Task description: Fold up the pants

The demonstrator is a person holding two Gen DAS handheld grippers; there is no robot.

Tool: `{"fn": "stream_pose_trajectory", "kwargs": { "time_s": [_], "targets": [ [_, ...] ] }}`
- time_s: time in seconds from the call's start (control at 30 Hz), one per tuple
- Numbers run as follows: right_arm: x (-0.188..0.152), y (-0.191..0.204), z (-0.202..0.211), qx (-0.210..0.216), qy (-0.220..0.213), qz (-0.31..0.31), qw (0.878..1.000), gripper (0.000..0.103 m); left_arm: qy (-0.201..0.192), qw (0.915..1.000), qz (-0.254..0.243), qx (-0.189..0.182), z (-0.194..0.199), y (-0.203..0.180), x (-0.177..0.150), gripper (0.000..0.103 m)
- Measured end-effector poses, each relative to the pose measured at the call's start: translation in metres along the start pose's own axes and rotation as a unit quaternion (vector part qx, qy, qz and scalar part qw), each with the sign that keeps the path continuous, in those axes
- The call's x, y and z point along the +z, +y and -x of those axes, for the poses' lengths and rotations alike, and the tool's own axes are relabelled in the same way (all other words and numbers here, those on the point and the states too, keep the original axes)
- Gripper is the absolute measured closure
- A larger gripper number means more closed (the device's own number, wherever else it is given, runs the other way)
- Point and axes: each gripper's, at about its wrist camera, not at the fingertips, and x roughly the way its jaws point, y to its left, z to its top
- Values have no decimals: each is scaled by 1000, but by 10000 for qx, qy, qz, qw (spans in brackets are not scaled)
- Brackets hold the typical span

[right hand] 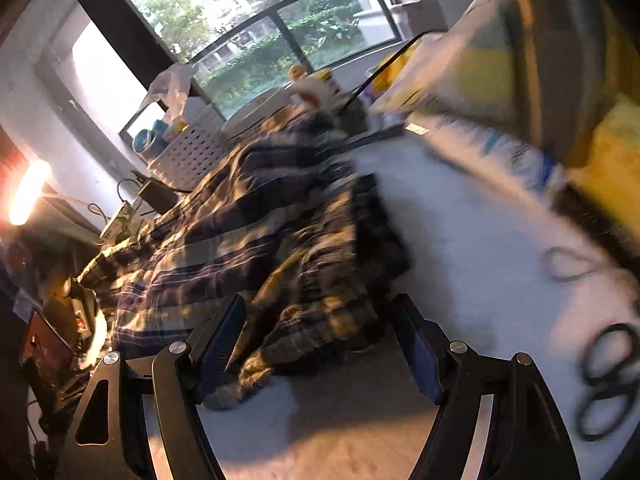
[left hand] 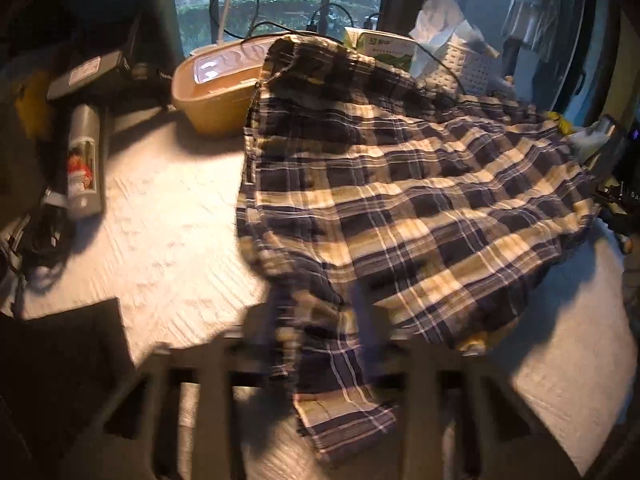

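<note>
Plaid pants (left hand: 400, 200) lie rumpled across the counter (left hand: 160, 220), folding barely begun. Left tool (left hand: 316, 360) is clenched on a hem; right tool (right hand: 320, 340) gapes released.

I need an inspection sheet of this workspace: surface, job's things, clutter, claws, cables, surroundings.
Surface: white textured tabletop, partly bare.
Job's things: plaid pants spread out, one corner between the left claw's fingers.
Clutter: tan lidded container, grey bottle, carton, perforated basket, scissors.
Claws: left claw shut on the pants, blurred; right claw open, pants edge between its jaws.
Cables: black cables by the window.
Surroundings: window, railing, greenery.
</note>
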Motion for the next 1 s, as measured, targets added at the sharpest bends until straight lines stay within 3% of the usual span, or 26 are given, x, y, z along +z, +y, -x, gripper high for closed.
{"fn": "stream_pose_trajectory", "kwargs": {
  "time_s": [0.03, 0.07, 0.17, 0.3, 0.57, 0.8, 0.83, 0.9, 0.97, 1.0],
  "targets": [
    [-1, 4, -4, -24, -11, 48, 10000, 35, 54, 9999, 27, -83, 0, 1, 2, 99],
    [-2, 9, -7, -26, -28, 153, 9999, 79, 87, 9999, 23, -71, 0, 1, 2, 100],
    [-5, 23, -10, -93, -13, 413, 9991, 81, 170, 9998, -15, -93, 7, -2, 0, 101],
    [-8, 42, 18, -309, -196, 1015, 9942, 82, 186, 9997, 68, -156, 31, -3, -7, 101],
    [-26, 38, 88, -531, -261, 1515, 9867, 82, 260, 9991, -63, -340, 77, -20, -33, 101],
    [-76, -3, 79, -827, 403, 1424, 9855, 76, 741, 9967, 38, -316, 62, -22, -60, 98],
    [-80, -7, 81, -846, 417, 1406, 9856, 73, 756, 9969, 70, -217, 64, -20, -59, 95],
    [-83, -13, 91, -955, 310, 1378, 9854, 44, 806, 9965, 168, -150, 65, -11, -56, 95],
    [-80, -19, 104, -1145, 129, 1392, 9835, 35, 821, 9963, 272, -12, 68, 0, -53, 89],
    [-77, -21, 109, -1164, 41, 1384, 9835, 34, 776, 9964, 297, 147, 69, 4, -50, 88]
  ]
}}
